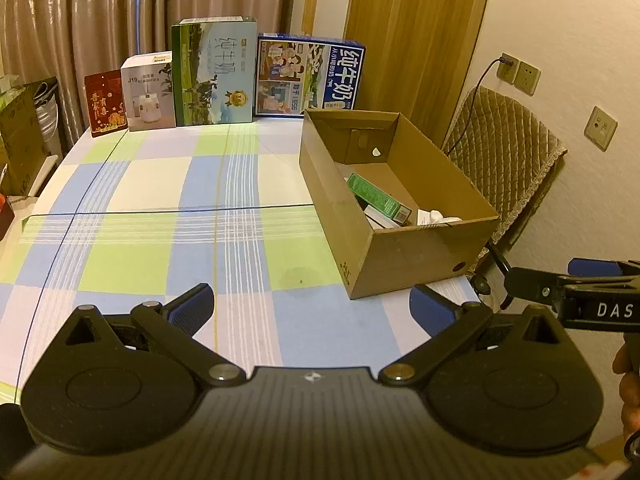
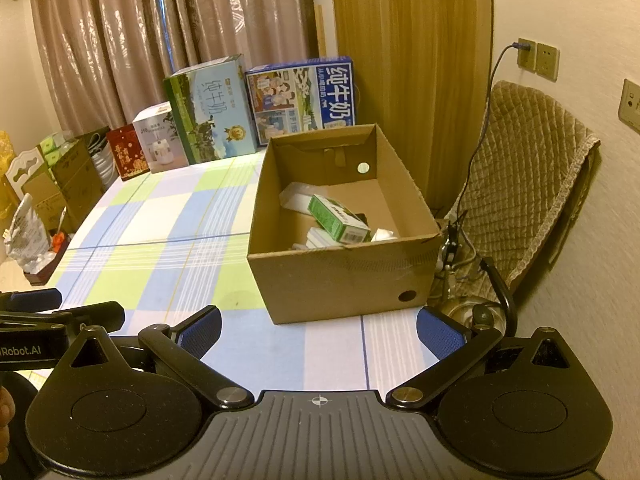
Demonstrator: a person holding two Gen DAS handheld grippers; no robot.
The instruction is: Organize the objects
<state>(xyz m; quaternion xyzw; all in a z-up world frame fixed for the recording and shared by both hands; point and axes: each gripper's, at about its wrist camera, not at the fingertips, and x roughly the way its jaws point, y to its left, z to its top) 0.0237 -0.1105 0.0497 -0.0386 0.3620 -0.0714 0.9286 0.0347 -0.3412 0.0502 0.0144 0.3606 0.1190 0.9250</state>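
Observation:
An open cardboard box (image 1: 420, 256) (image 2: 340, 276) stands on the right side of the checked table. Inside it lie a green carton (image 1: 378, 196) (image 2: 340, 220), white packets (image 2: 298, 198) and crumpled white paper (image 1: 438, 217). My left gripper (image 1: 312, 310) hovers open over the near table edge, left of the box, with nothing between its blue pads. My right gripper (image 2: 320, 332) is open too, in front of the box's near wall, holding nothing. Each gripper shows at the edge of the other's view.
Along the table's far edge stand two milk cartons (image 1: 214, 72) (image 1: 310, 74), a white appliance box (image 1: 149, 90) and a red packet (image 1: 105, 102). A quilted chair (image 2: 528, 184) with a cable stands right of the table. Boxes and bags (image 2: 60, 184) crowd the left side.

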